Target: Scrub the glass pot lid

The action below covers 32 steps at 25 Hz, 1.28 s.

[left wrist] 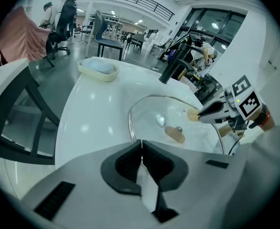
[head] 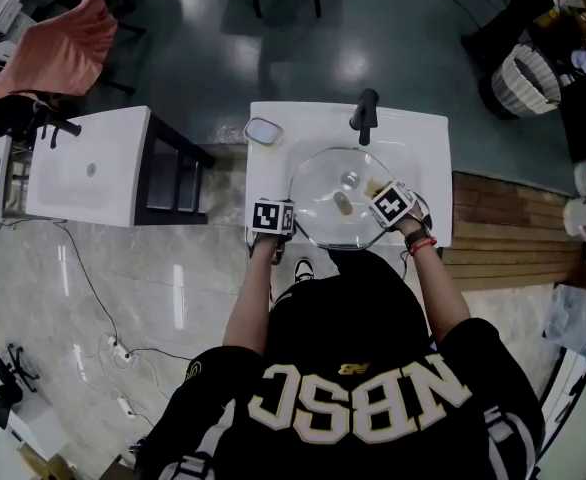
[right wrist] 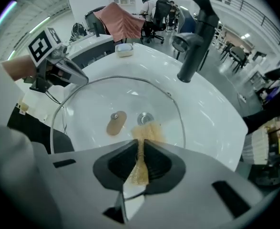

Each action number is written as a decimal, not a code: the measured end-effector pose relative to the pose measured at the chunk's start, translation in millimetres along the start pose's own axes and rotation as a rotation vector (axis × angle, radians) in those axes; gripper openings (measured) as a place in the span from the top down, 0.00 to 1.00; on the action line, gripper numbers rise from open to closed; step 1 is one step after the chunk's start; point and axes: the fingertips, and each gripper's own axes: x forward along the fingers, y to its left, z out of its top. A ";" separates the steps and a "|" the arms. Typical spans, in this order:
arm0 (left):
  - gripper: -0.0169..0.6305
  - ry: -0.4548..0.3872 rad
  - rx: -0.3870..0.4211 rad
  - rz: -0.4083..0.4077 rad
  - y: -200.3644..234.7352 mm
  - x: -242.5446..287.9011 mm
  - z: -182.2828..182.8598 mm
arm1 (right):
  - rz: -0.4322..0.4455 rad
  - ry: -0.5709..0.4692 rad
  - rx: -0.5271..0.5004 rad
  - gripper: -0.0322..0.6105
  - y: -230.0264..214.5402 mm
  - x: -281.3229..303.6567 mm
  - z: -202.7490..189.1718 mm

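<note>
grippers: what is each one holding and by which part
Left gripper is shut on the near rim of the glass pot lid. Right gripper pinches a tan fibrous scrubber just behind its splayed tuft.

Black jersey (head: pixel 353 318), big white letters (head: pixel 358 398) gold-edged across back. Red and black bands (head: pixel 419 241) on right wrist. On left gripper (left wrist: pixel 141 149), right gripper (right wrist: pixel 140 151): grey shells, black jaw pads, black-and-white marker cubes (head: pixel 272 216).

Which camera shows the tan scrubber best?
The right gripper view: the tan scrubber sits clamped between the jaws, over the glass lid. The left gripper view shows only its tip; the head view, a speck.
</note>
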 end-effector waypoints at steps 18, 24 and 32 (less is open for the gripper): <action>0.95 -0.022 -0.007 -0.029 -4.3 0.5 0.8 | 0.238 -0.021 -0.046 0.88 113.3 -23.5 -5.4; 0.95 -0.028 -0.021 -0.029 -3.3 0.0 1.8 | 0.364 -0.086 -0.046 0.88 150.9 -13.7 26.6; 0.95 -0.030 -0.051 -0.038 -5.8 0.7 1.0 | 0.366 -0.159 -0.041 0.89 149.2 15.9 77.0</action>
